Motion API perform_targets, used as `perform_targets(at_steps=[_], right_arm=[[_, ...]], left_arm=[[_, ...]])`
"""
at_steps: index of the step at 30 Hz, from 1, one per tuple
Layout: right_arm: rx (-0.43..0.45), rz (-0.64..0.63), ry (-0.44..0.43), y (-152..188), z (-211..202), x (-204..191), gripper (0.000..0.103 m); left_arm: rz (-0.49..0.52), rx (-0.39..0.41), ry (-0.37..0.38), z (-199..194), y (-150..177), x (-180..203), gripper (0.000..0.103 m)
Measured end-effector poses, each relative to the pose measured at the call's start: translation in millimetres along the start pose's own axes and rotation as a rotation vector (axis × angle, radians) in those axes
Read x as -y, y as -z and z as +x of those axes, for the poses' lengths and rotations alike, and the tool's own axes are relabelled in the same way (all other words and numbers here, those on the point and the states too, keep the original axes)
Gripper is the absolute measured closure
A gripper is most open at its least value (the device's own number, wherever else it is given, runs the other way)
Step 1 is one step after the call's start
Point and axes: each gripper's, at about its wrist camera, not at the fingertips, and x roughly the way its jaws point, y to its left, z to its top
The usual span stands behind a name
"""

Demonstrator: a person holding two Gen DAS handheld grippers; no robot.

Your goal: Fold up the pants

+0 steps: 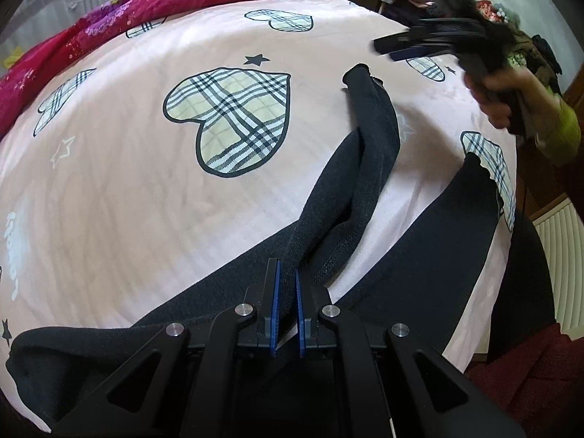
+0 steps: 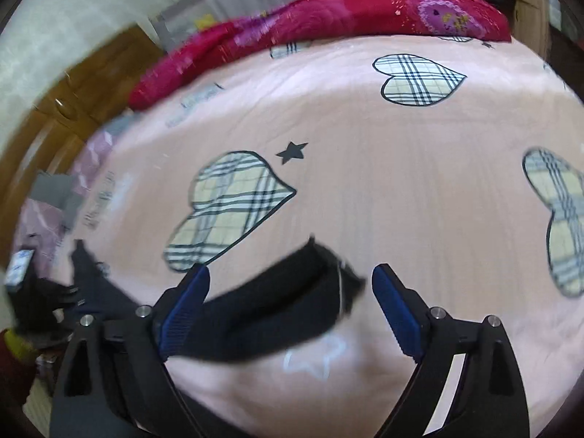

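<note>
One pair of black pants [image 1: 368, 168] on the bed, two grippers, one visible hand.

Left gripper [image 1: 287, 308]: the two blue pads are nearly together with a bunched fold of the pants fabric pinched between them. From that pinch one twisted leg runs up and away across the sheet to its cuff; the second leg spreads to the right, toward the bed edge, its cuff lying over a plaid heart. More black fabric trails off to the lower left under the gripper body.

Right gripper [image 2: 290, 304]: jaws wide apart, holding nothing. It hovers over the cuff end of the twisted leg [image 2: 277, 299], which lies between the blue pads but touches neither as far as I can tell (frame is motion-blurred). In the left wrist view the same gripper [image 1: 401, 45] shows at upper right, blurred, gripped by the right hand [image 1: 500, 91] with a yellow-green sleeve.

Around: pink bedsheet [image 1: 146, 200] printed with plaid hearts and small stars, four hearts countable in the right wrist view. One red floral blanket [image 1: 120, 18] along the far edge. White radiator [image 1: 558, 255] right of the bed. Cluttered dresser at far right, contents too blurred to name.
</note>
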Motion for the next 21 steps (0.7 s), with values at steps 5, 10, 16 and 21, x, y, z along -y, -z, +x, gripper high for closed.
perform_targets(at_steps=[5,10,16,21], right_arm=[[-0.218,0.003,0.119,-17,58,-8,0.066],[-0.186,-0.002,0.070,-2,34,-5,0.096],[0.052,-0.013,-0.072,72,-63,17,0.096],[0.004,0.105,-0.074,150,-60,54,0.093]], left_arm=[[-0.016,0.007,0.000,0,1,-3,0.097],[-0.033,0.039,0.003,-13,9,0,0.097],[-0.075,0.076,0.020,-33,46,13,0.097],[-0.119,0.056,0.026,-28,83,24,0.097]])
